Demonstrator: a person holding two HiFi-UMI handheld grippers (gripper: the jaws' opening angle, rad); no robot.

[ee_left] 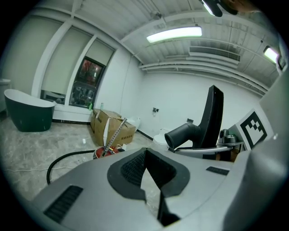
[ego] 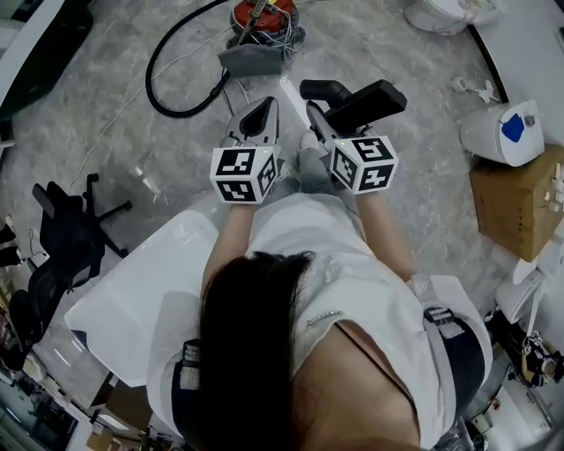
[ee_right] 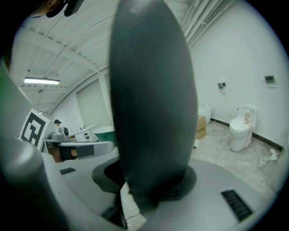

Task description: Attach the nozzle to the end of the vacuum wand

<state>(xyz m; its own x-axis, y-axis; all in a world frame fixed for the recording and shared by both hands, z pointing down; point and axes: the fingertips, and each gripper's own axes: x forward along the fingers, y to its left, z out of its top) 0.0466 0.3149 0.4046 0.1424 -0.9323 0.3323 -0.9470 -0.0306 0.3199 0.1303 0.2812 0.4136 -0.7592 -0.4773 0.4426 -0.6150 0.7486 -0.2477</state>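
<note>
Left claw point(ee_left: 151, 173): your jaws are together with nothing between them. The shell is smooth grey, the pads black and ribbed.
Right claw point(ee_right: 149, 185): clamped on the nozzle, which fills that gripper's view as a dark, smooth, rounded slab.
Nozzle point(ego: 352, 104): matte black plastic, with a broad flat body and a round tube mouth at its 9 o'clock end. You hold it off the floor, at 3 o'clock from your left claw.
Step in hand: by my reading you are carrying the nozzle toward the vacuum. The joining has not yet begun.
Floor point(ego: 132, 132): grey, mottled, stone-like.
Grey wedge point(ego: 251, 60): a flat angular piece at 12 o'clock. I cannot tell what it is.
Hose point(ego: 176, 84): black and glossy, looping at 11 o'clock.
Canister point(ego: 262, 12): red and round, at 12 o'clock by the frame's top edge.
Wand point(ee_left: 114, 135): likely the slim rigid tube leaning up from the canister. Its free end is too small to make out.
Next move: line the round mouth up with the wand's end and push straight on. Your free left claw could steady the tube.
</note>
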